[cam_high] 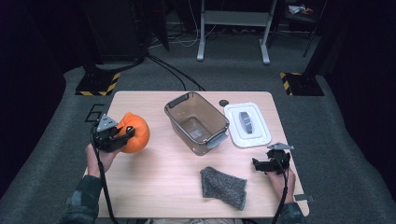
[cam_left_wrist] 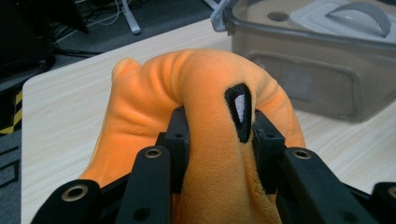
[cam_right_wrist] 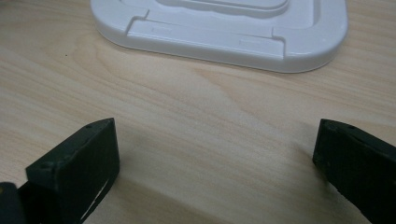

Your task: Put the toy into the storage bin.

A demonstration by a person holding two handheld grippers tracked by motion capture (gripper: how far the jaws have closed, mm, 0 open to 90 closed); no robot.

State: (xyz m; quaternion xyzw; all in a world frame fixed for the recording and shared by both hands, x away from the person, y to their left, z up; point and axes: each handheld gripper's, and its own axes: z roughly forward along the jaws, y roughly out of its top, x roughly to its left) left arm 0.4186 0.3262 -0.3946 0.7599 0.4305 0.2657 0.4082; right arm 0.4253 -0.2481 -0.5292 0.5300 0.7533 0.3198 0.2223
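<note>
Orange plush toy (cam_left_wrist: pixel 205 116) bulges between the jaws of the left claw (cam_high: pixel 122 134), which pinch it tight at the left side of the tabletop (cam_high: pixel 154 172), well left of the clear brown bin (cam_high: pixel 196 122). Beside the bin lies its white lid (cam_high: pixel 247 125). Below the lid, the right claw (cam_right_wrist: pixel 215 154) rests low with jaws wide and nothing between them; a grey cloth (cam_high: pixel 223 186) lies near it.

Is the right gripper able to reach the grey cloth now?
Probably yes. The right gripper is open and empty, and bare table lies between it and the cloth beside it.
</note>
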